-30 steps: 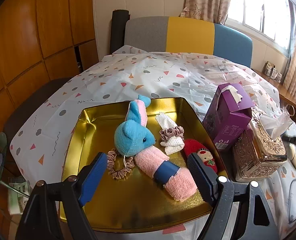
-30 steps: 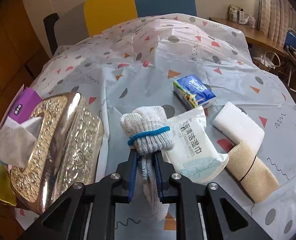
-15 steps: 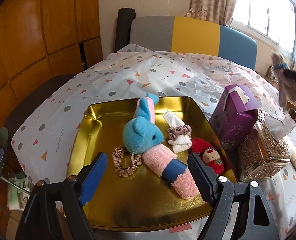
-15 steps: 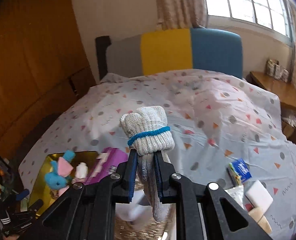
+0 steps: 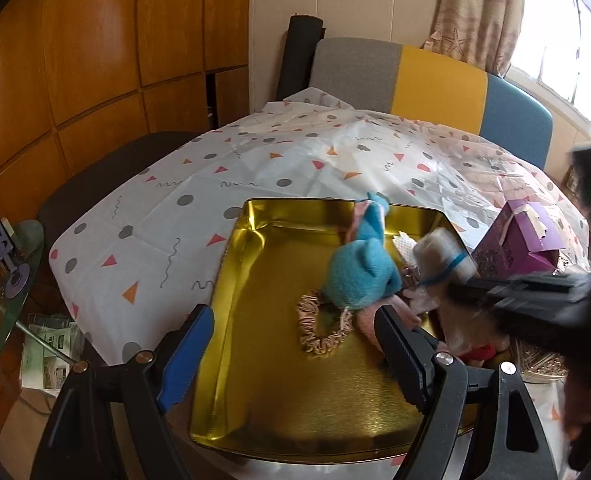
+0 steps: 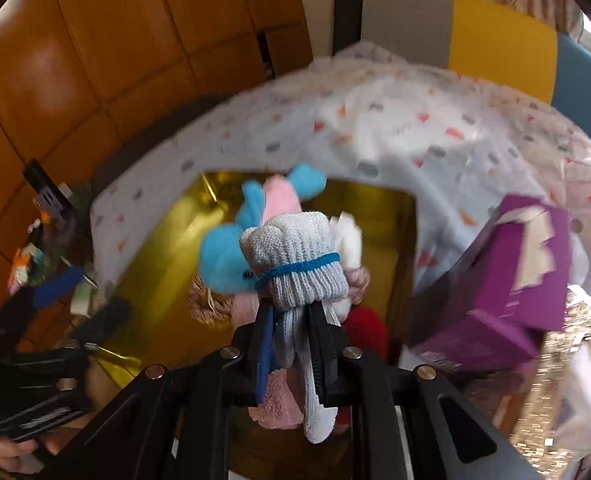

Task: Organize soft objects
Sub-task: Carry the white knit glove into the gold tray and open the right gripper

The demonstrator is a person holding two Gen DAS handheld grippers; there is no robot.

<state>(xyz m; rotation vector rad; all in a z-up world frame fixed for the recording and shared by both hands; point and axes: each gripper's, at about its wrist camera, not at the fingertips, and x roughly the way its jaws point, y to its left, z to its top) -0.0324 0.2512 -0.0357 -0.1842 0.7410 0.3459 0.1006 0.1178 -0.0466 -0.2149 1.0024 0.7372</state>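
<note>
My right claw [image 6: 291, 344] pinches the rolled sock [image 6: 295, 268] above the gold tray [image 5: 231, 280], beside the blue plush [image 5: 355, 276]; I'd lower first, then release. Left claw [image 5: 295, 352] is spread, empty.

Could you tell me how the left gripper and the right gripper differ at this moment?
The left gripper is open with nothing between its fingers, while the right gripper is shut on the rolled grey glove. The left one is seen sharply, low at the near edge of the gold tray; the right one is blurred and reaches in over the tray's right side, above the blue plush toy. Both are black with blue pads.
</note>
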